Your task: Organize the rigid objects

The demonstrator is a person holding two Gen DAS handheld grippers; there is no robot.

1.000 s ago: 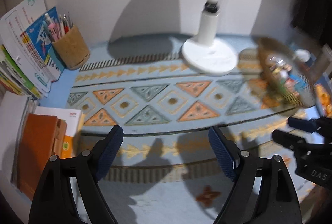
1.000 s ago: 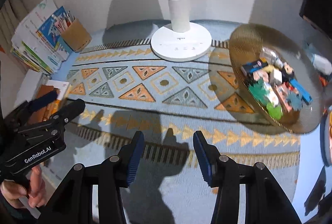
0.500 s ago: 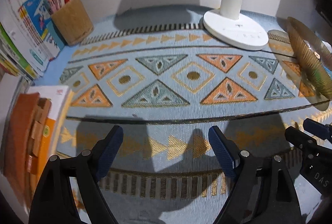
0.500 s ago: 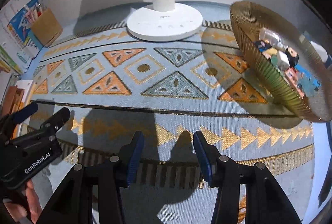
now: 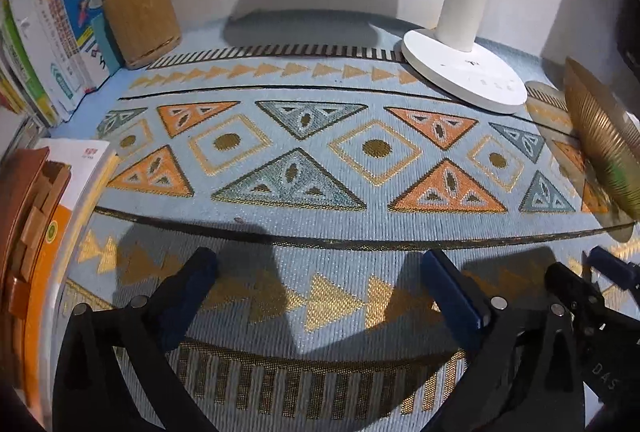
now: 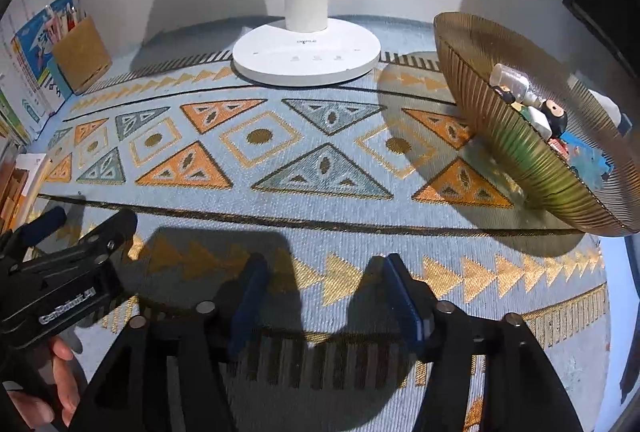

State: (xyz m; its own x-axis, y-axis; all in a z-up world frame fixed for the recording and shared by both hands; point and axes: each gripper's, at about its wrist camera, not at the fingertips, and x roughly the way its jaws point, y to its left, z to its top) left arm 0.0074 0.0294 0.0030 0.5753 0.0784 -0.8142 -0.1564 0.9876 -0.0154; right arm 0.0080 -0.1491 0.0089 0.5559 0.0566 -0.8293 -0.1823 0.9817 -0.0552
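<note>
Small rigid objects [image 6: 536, 111] lie in the ribbed amber bowl [image 6: 516, 147] at far right on the table's patterned mat [image 5: 304, 167], partly hidden by its rim. Left hand-held gripper [image 5: 320, 272] and right hand-held gripper [image 6: 322, 272] are both opening, empty, lower over the mat than a second ago.

White lettering reading "GenRobot.AI" runs along the black body of the left gripper [image 6: 76, 228], low to the left of the lamp base [image 6: 306, 59]. The letters "DAS" show on the black body of the right gripper [image 5: 592, 276], low to the right of the lamp. A small grey brand mark sits on the lamp base near its pole, too small to read. The book covers [image 5: 76, 31] far left of the lamp carry print, too blurred to make out.
</note>
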